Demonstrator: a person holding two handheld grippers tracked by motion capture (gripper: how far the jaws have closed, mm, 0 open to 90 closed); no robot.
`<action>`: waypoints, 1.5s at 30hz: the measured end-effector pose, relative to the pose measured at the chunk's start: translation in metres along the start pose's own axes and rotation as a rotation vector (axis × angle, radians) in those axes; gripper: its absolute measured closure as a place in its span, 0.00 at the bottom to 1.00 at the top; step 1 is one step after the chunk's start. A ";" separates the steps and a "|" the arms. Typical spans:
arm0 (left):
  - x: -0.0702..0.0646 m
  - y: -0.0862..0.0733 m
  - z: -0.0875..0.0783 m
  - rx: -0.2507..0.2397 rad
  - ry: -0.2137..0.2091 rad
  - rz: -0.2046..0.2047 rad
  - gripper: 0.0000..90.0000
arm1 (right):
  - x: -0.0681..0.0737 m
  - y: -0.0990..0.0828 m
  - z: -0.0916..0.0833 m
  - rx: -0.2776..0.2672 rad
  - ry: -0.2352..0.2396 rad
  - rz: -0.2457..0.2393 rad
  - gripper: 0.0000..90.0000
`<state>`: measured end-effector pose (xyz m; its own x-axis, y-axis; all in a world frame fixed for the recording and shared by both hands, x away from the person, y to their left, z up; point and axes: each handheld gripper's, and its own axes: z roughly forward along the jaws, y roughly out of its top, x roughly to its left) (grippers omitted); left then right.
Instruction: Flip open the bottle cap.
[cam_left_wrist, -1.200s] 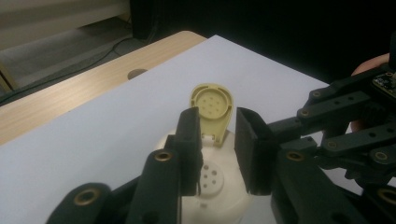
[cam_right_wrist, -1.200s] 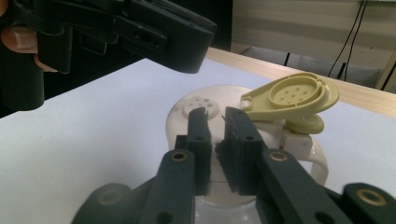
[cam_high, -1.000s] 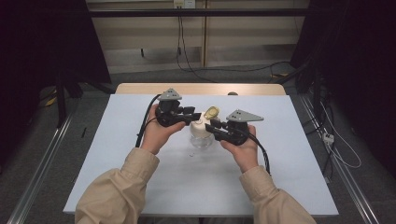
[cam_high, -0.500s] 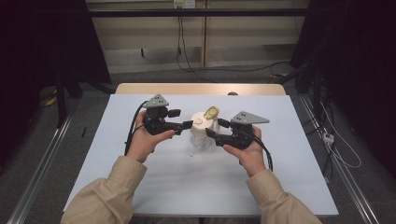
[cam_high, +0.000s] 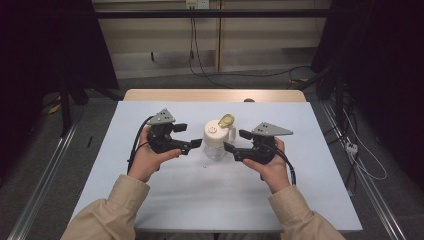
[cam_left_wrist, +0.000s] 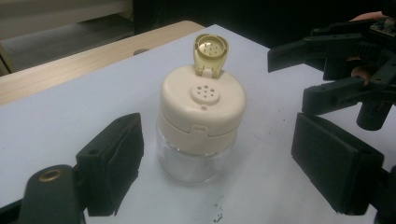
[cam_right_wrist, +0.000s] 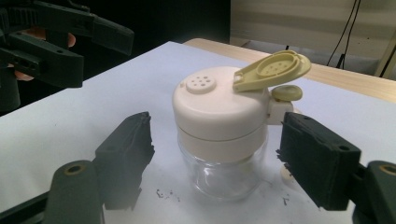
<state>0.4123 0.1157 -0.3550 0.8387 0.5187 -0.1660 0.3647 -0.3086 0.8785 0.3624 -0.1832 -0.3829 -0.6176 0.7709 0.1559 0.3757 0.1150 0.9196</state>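
Note:
A clear glass shaker jar (cam_high: 216, 141) with a cream lid stands upright mid-table, its yellow flip cap (cam_high: 226, 120) open and tilted back. My left gripper (cam_high: 188, 136) is just left of the jar and my right gripper (cam_high: 236, 140) just right of it, both pointing at it. Both pairs of jaws have just been opening. In the left gripper view the jar (cam_left_wrist: 201, 130) sits between the pads (cam_left_wrist: 112, 163) with a gap on each side. In the right gripper view the jar (cam_right_wrist: 222, 140) also stands free between the pads (cam_right_wrist: 317, 158).
The white table top (cam_high: 300, 190) has a bare wooden strip (cam_high: 210, 95) along its far edge. A few dark specks (cam_high: 206, 165) lie in front of the jar. Cables run over the floor behind and to the right of the table.
Both grippers have let go of the jar and their jaws stand wider. The left hand has drawn back to the left, away from the jar. The jar stays in place.

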 end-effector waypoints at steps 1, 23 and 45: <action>0.000 -0.001 -0.001 0.005 -0.001 -0.002 0.17 | 0.000 -0.001 -0.001 -0.002 -0.001 0.003 0.28; 0.012 -0.044 -0.026 -0.015 -0.009 -0.046 0.15 | -0.004 -0.027 -0.018 0.018 0.017 0.005 0.23; 0.019 -0.071 -0.037 -0.001 -0.003 -0.056 0.14 | -0.015 -0.058 -0.040 0.050 -0.009 0.010 0.21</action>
<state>0.3870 0.1770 -0.4034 0.8182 0.5327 -0.2163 0.4107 -0.2782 0.8683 0.3220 -0.2265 -0.4235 -0.6075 0.7776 0.1620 0.4162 0.1380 0.8987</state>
